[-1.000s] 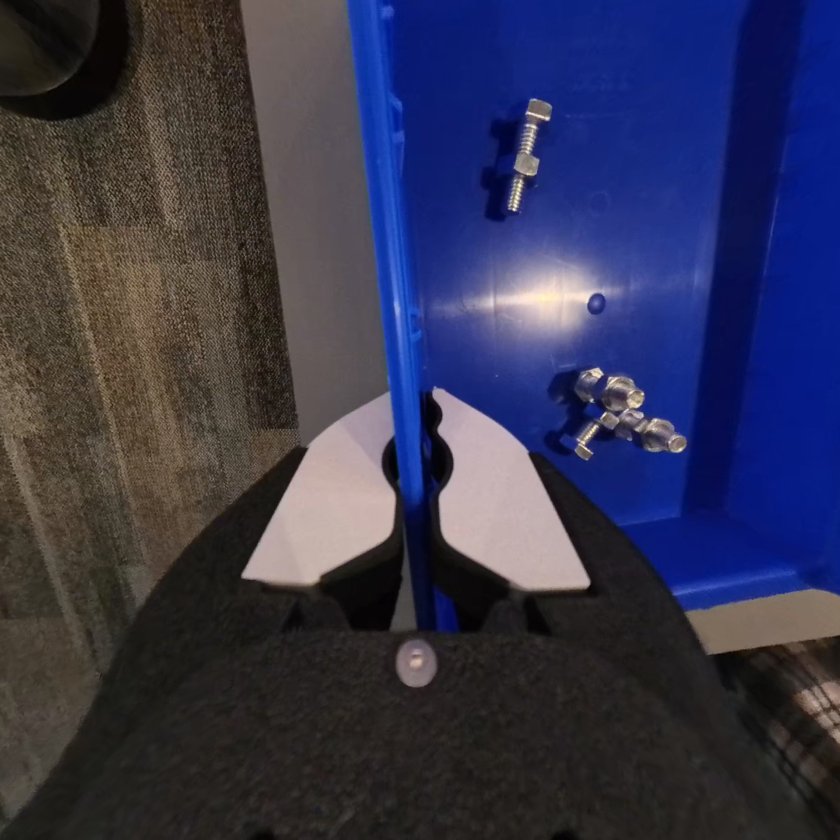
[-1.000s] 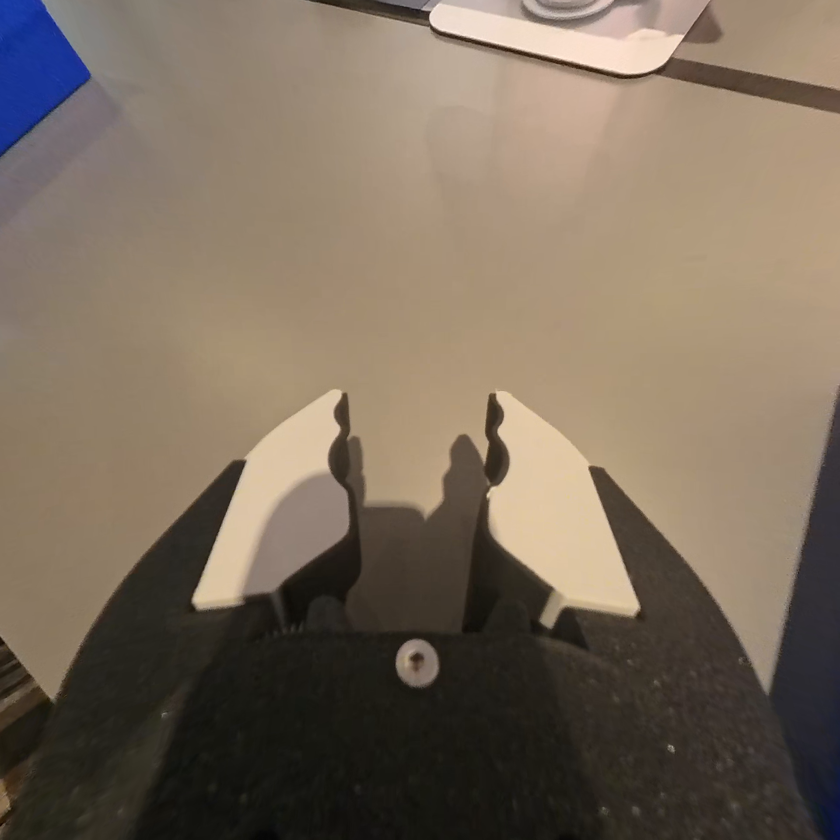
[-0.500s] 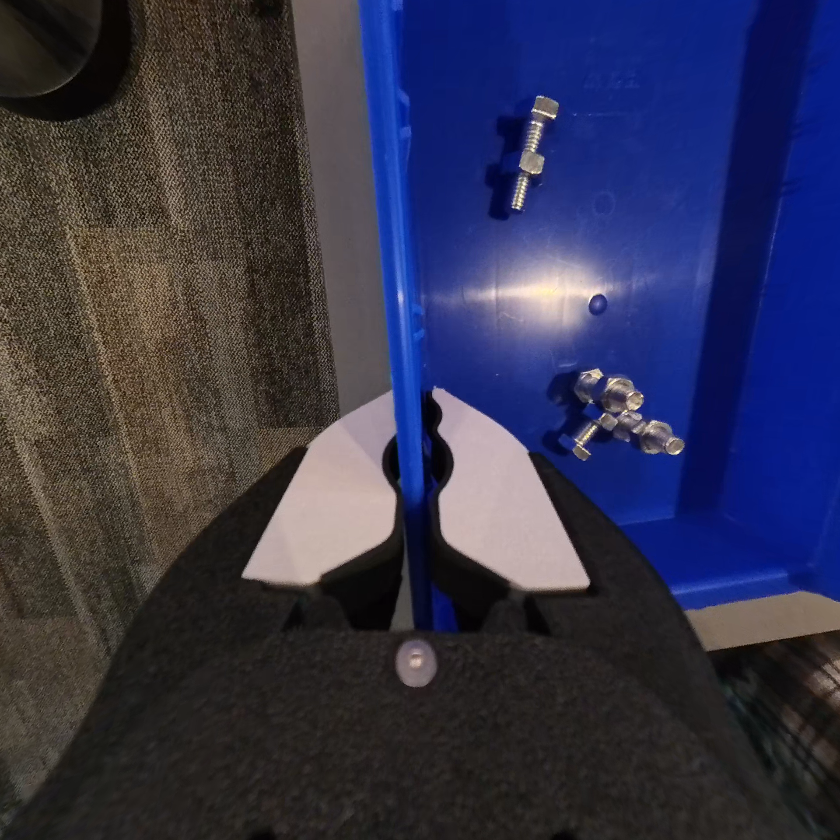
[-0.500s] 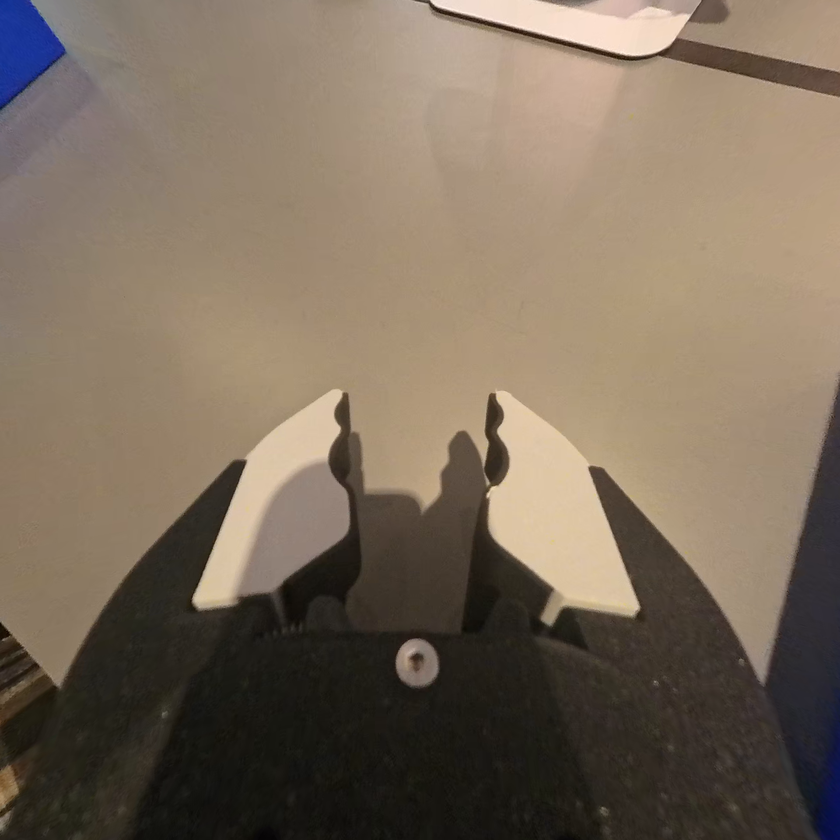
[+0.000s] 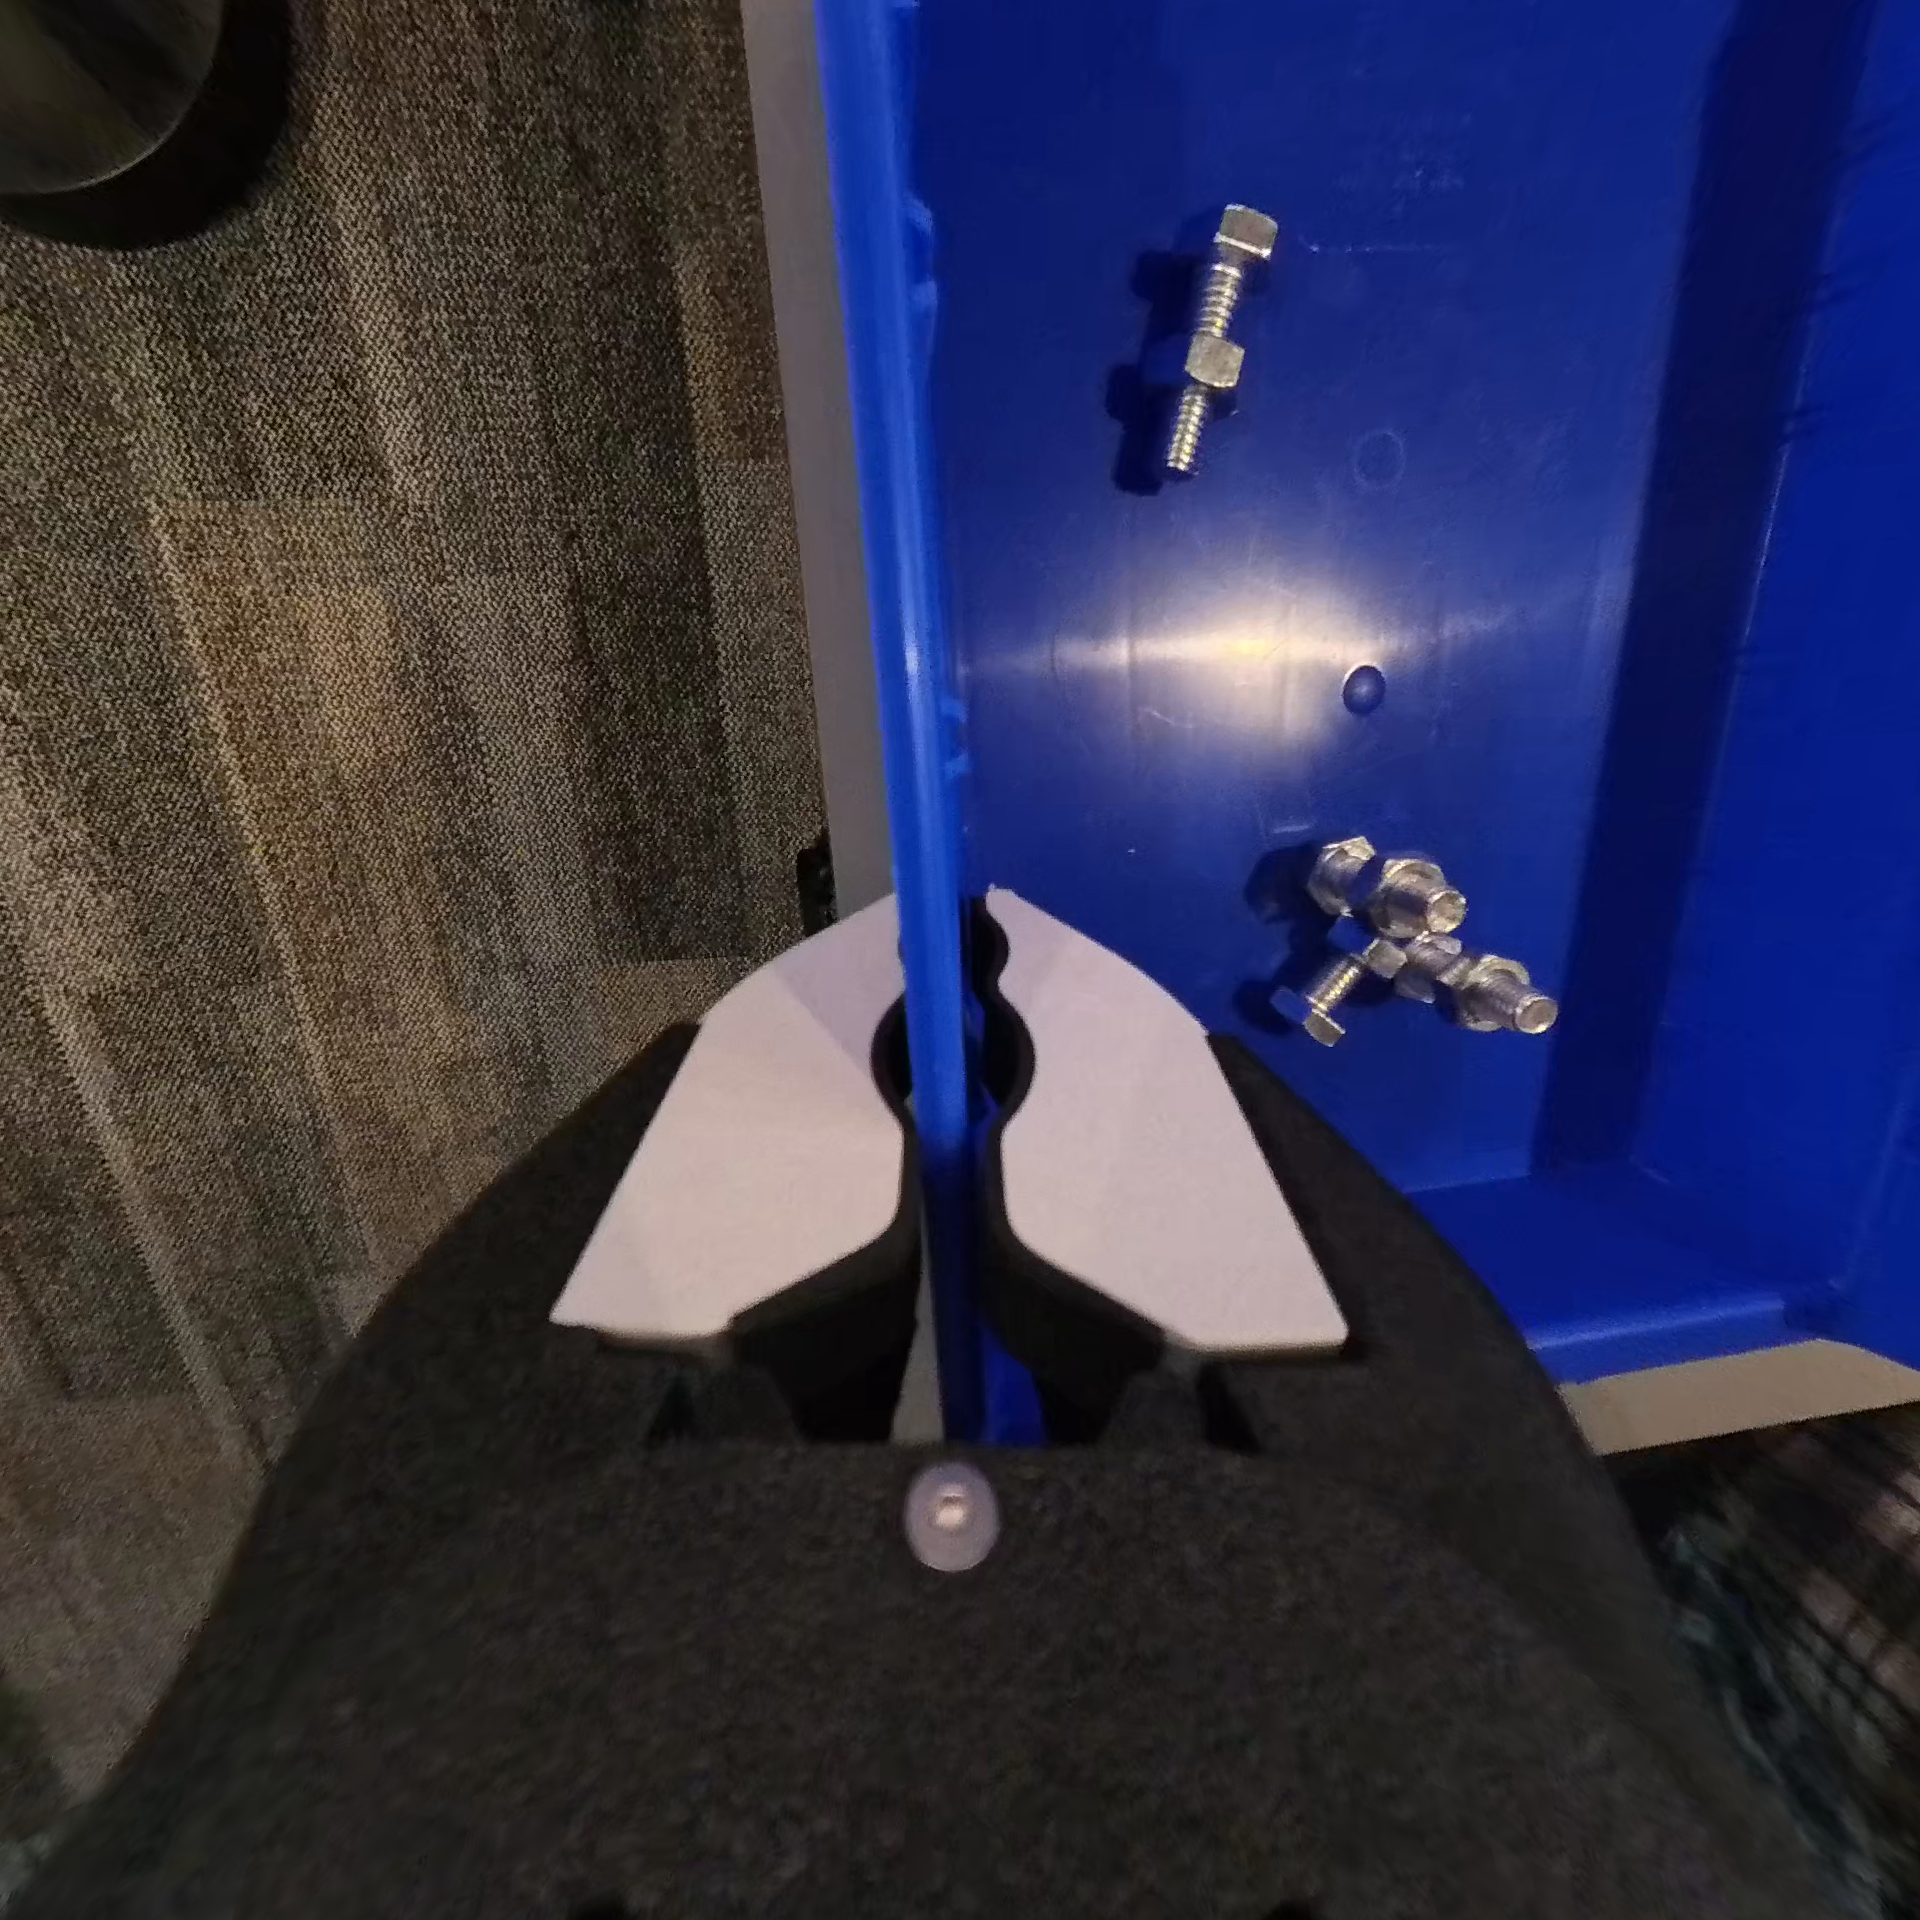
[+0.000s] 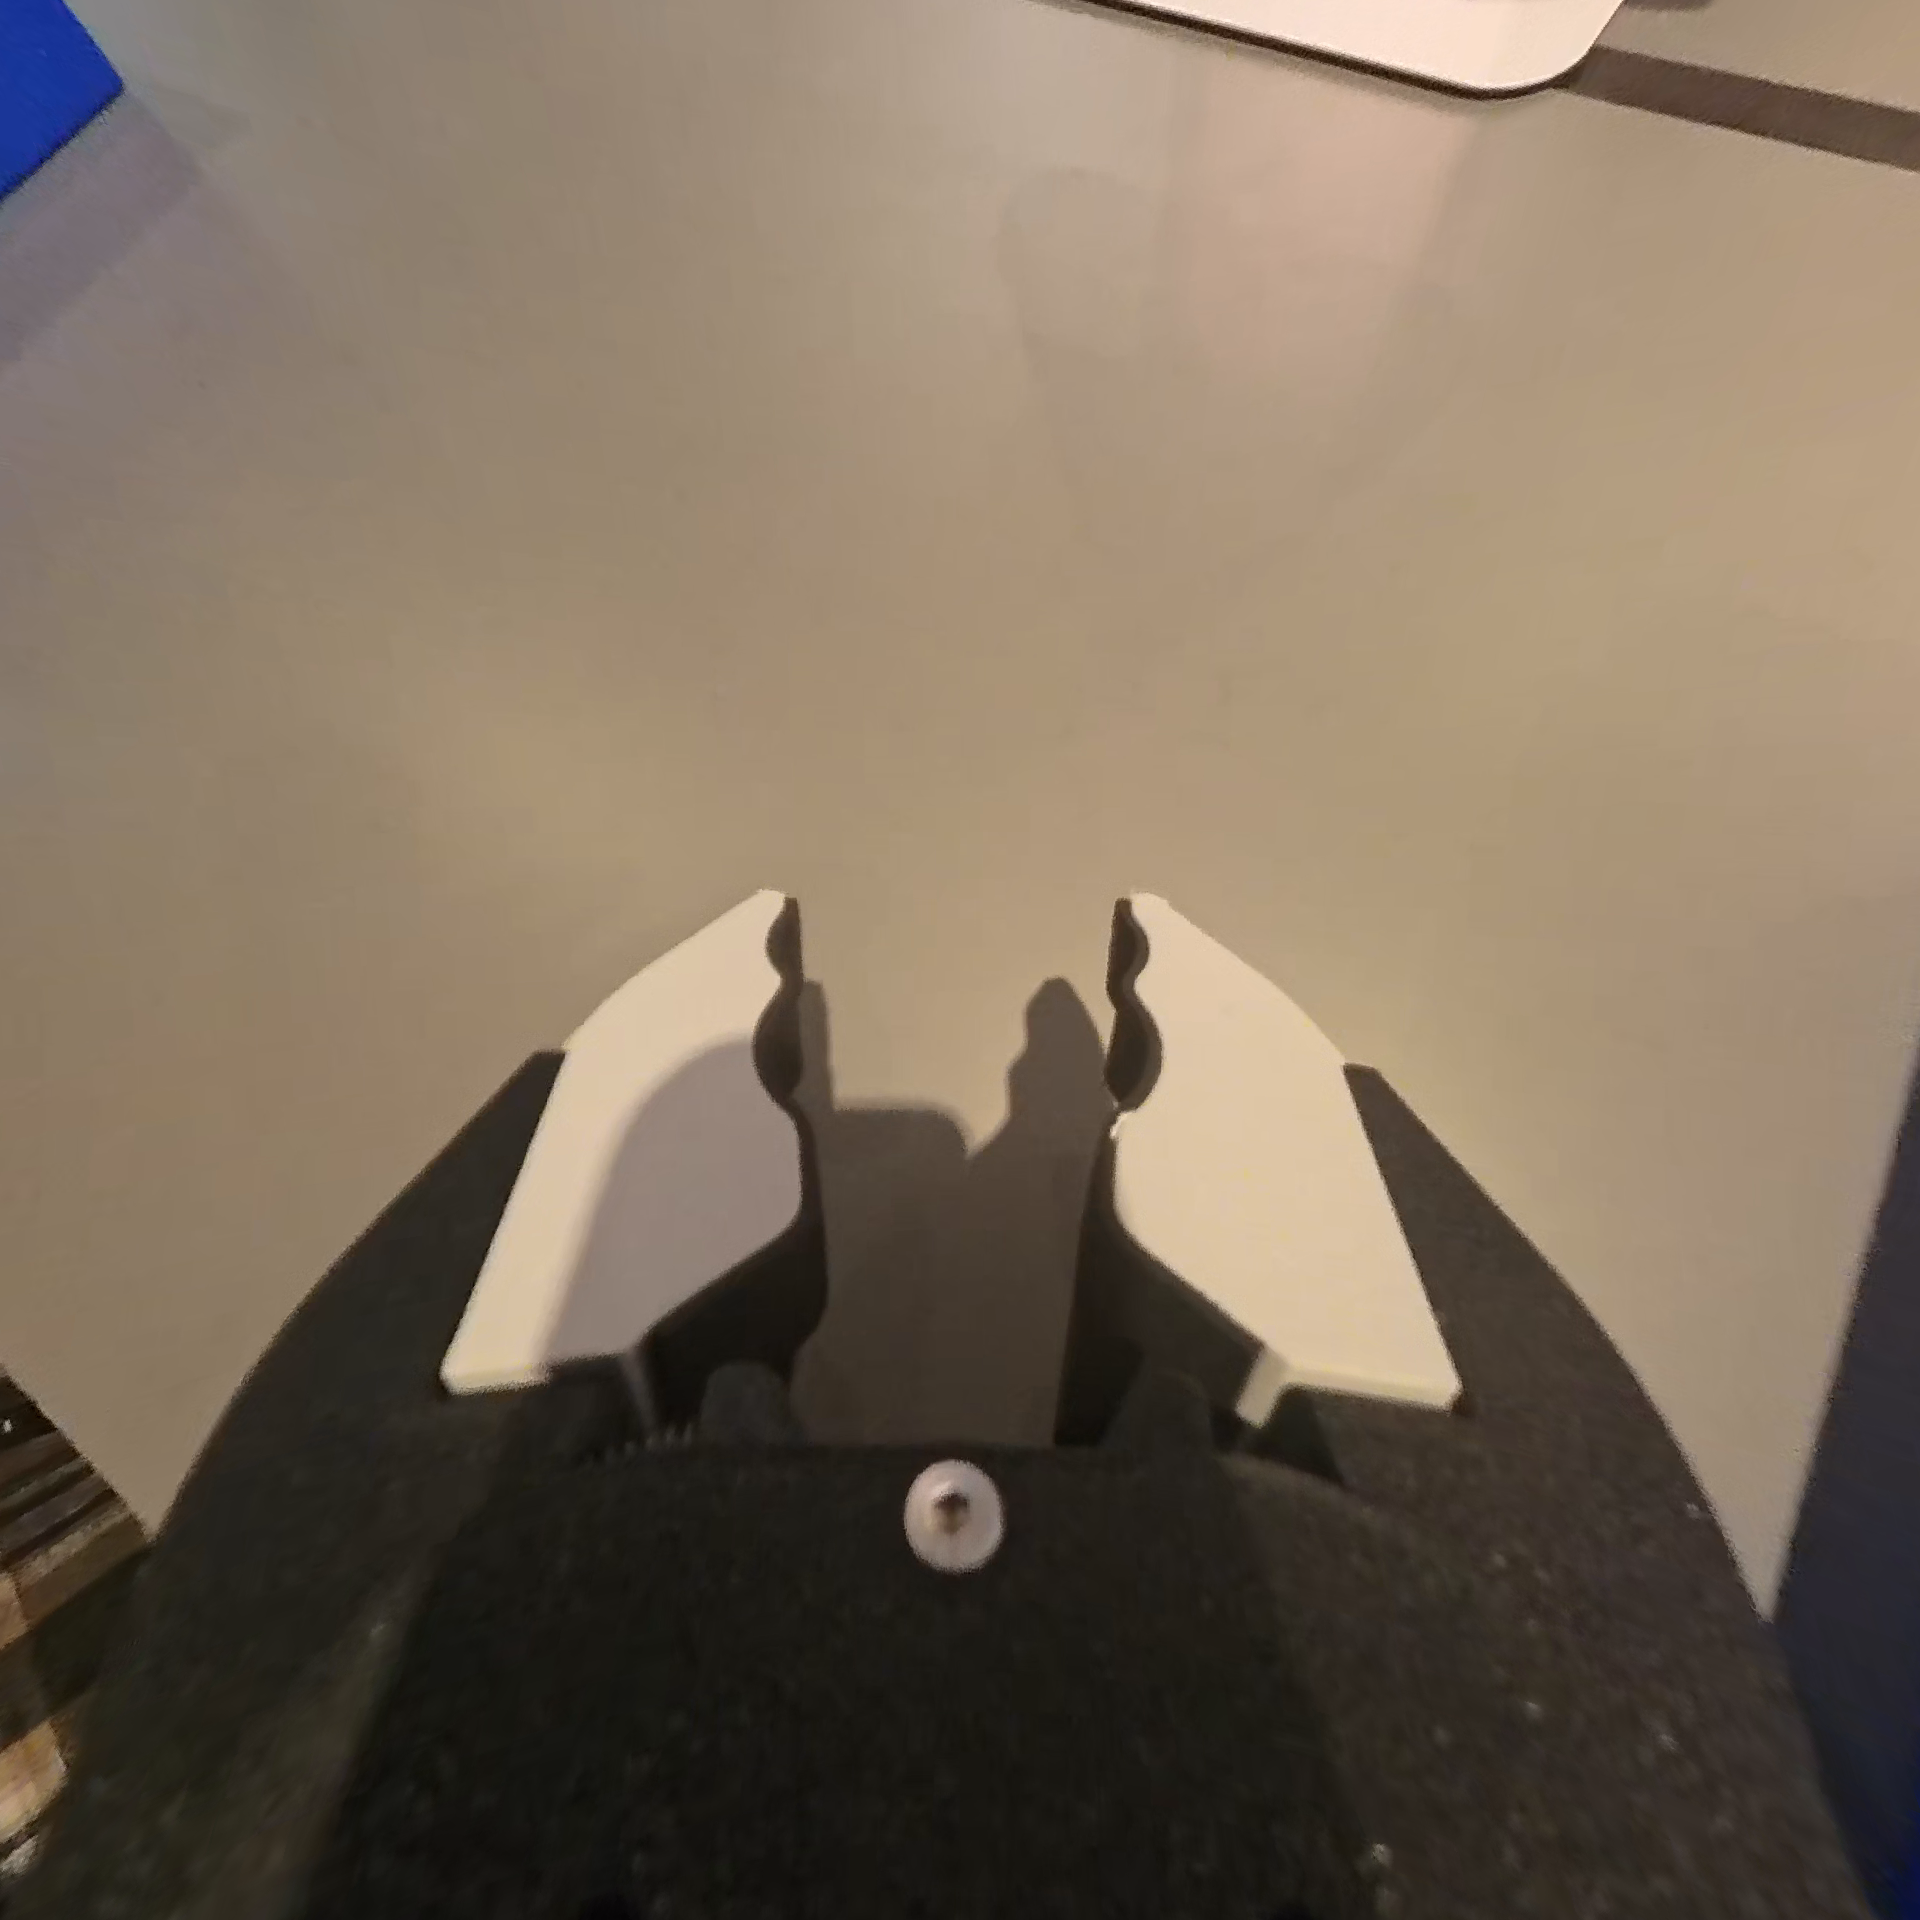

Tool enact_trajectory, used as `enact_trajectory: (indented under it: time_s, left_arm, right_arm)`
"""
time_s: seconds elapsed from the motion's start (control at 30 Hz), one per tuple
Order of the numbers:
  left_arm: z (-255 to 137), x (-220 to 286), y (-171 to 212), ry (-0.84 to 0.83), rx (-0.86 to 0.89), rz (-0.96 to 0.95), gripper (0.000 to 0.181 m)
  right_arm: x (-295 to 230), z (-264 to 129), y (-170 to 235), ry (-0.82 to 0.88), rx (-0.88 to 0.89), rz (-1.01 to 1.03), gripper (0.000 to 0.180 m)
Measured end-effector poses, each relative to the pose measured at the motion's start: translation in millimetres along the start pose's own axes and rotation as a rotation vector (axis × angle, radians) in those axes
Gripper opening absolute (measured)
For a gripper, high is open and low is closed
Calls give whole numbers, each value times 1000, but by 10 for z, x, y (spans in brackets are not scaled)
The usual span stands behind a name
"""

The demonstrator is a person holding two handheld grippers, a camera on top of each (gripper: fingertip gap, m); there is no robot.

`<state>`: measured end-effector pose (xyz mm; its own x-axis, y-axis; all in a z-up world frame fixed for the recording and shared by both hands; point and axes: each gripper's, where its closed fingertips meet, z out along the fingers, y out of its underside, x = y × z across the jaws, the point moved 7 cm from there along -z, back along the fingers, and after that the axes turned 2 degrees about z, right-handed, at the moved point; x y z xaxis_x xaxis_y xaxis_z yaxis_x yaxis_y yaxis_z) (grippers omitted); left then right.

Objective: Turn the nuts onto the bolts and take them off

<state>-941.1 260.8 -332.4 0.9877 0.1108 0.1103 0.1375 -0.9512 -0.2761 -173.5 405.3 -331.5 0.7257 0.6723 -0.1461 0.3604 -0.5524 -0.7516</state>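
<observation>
In the left wrist view my left gripper (image 5: 940,914) is shut on the left wall of a blue plastic bin (image 5: 904,582). Inside the bin lies a silver bolt with a nut part-way along its thread (image 5: 1210,343). Nearer the front lies a small cluster of bolts with nuts (image 5: 1403,945). In the right wrist view my right gripper (image 6: 948,914) is open and empty, hovering over the bare beige table (image 6: 935,520). A corner of the blue bin shows at the far left of that view (image 6: 42,114).
The bin sits at the table's left edge; grey patterned carpet (image 5: 364,675) lies below and a dark round object (image 5: 94,94) at top left. A white flat board (image 6: 1403,42) lies at the far side of the table. A dark blue edge (image 6: 1860,1351) stands at the right. The left gripper's tips are roughly 75 cm from the right gripper's.
The left gripper still grips the bin wall; bin and view have shifted slightly right over the carpet. The right gripper has drifted a little forward over the table, still open.
</observation>
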Motion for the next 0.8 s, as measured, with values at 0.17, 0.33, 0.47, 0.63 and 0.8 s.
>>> enact_trajectory:
  time_s: [0.17, 0.33, 0.47, 0.63, 0.8]
  left_arm:
    - [2, 9, 2, -1, 1, -6, 6]
    - [5, 35, 4, -1, 6, -10, 6]
    - [13, 78, -4, -2, 6, -4, 6]
    - [26, 126, -20, 6, 11, 2, 8]
    - [12, 94, -24, -11, 33, -18, 35]
  right_arm:
    - [-5, 26, -12, -2, 1, 5, 57]
    - [4, 28, -4, 7, -9, 19, 58]
    - [18, 15, 14, 13, -8, 31, 59]
    - [43, -8, 39, 19, -14, 43, 63]
    - [68, -105, 63, 36, 17, 45, 64]
